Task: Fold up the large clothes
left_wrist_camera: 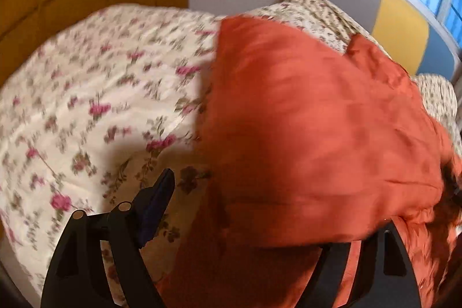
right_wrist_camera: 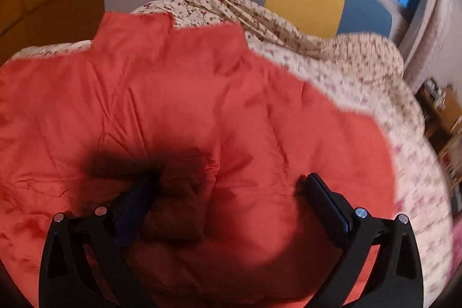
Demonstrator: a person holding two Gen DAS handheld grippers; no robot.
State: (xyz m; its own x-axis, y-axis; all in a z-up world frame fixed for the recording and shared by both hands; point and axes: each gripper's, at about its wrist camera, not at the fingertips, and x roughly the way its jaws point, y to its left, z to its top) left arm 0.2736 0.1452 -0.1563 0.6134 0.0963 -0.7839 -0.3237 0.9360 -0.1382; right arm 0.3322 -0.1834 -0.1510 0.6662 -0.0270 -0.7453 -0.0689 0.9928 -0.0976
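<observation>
Orange jacket [right_wrist_camera: 184, 106] spread on floral bedspread [left_wrist_camera: 95, 94], right gripper [right_wrist_camera: 231, 186] spread wide above it, left gripper [left_wrist_camera: 260, 210] spread, jacket fold draped over its right finger.

In the left wrist view, one finger of the left gripper [left_wrist_camera: 248, 210] is covered by the red jacket [left_wrist_camera: 303, 134], so its spread cannot be judged. The floral bedspread [left_wrist_camera: 86, 94] is smeared by motion blur. In the right wrist view, the jacket [right_wrist_camera: 202, 106] is cut off at the left and bottom edges, and the shelf items [right_wrist_camera: 441, 106] past the bed's right edge are too blurred to identify.
</observation>
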